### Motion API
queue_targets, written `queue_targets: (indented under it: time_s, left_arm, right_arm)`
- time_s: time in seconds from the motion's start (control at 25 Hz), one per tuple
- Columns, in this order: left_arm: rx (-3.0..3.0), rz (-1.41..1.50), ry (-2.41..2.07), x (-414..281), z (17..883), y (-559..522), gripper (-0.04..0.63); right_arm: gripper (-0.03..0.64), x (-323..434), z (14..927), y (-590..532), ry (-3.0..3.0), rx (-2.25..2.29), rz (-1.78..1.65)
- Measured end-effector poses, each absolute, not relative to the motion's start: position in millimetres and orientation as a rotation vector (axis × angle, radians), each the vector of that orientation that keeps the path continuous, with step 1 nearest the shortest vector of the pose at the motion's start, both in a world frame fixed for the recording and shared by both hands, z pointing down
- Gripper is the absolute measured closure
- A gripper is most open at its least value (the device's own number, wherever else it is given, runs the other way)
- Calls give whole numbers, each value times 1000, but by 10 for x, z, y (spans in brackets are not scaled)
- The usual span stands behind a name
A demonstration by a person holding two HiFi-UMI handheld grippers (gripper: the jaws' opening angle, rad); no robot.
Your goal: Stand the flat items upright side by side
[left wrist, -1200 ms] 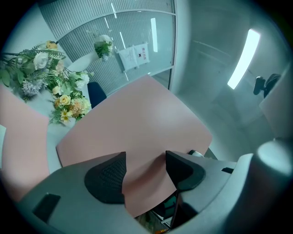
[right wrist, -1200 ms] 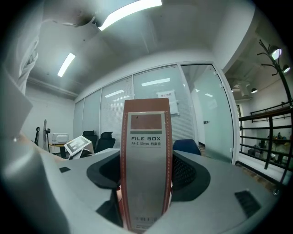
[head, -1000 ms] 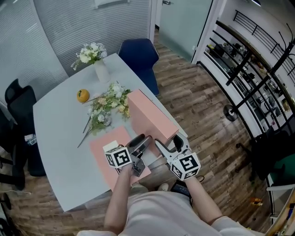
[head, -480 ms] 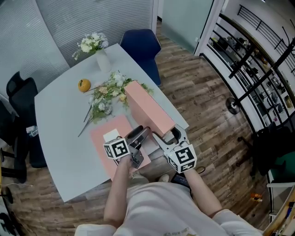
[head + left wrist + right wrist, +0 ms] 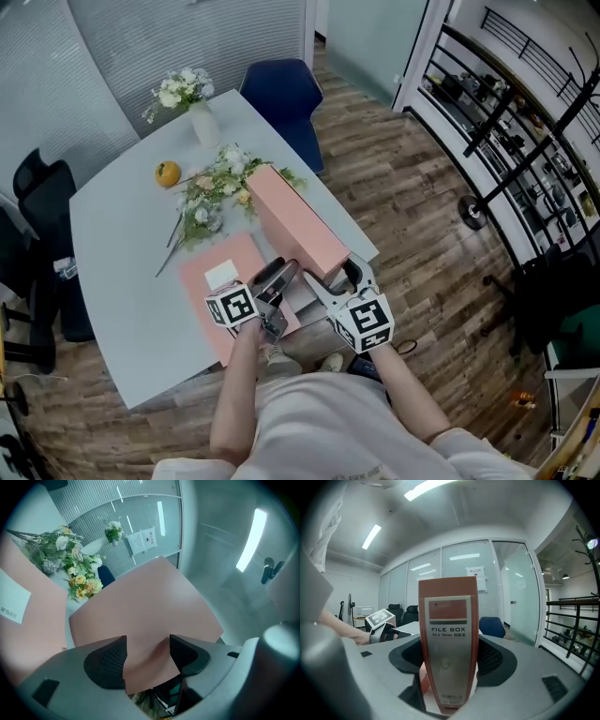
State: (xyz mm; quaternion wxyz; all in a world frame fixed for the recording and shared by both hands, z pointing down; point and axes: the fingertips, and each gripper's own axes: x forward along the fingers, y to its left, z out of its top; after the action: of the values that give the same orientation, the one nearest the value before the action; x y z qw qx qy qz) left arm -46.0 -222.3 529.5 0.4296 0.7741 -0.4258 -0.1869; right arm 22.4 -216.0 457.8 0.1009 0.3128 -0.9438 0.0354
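A pink file box (image 5: pixel 292 223) stands on its long edge on the grey table (image 5: pixel 122 267), running away from me. Its labelled spine (image 5: pixel 449 639) fills the right gripper view, and my right gripper (image 5: pixel 333 275) (image 5: pixel 449 660) is shut across that spine at the near end. A second pink file box (image 5: pixel 202 302) lies flat to the left with a white label on it, also visible as a flat pink sheet (image 5: pixel 33 616). My left gripper (image 5: pixel 284 272) (image 5: pixel 148 656) is at the standing box's near left corner. The pink corner (image 5: pixel 150 606) fills the gap between its pads.
Loose flowers (image 5: pixel 214 202) lie beyond the flat box, touching the far end of the standing one. An orange (image 5: pixel 168 172) and a vase of white flowers (image 5: pixel 192 108) sit further back. A blue chair (image 5: pixel 281 98) stands behind the table and a black one (image 5: pixel 42 202) at its left.
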Motion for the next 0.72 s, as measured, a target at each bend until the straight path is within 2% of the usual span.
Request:
queue_targets:
  time_s: [0.72]
  left_arm:
    - [1948,-507,-1154,-395,5096,-1966,322]
  right_arm:
    - [308,566,4523,-1910,-2814,918,221]
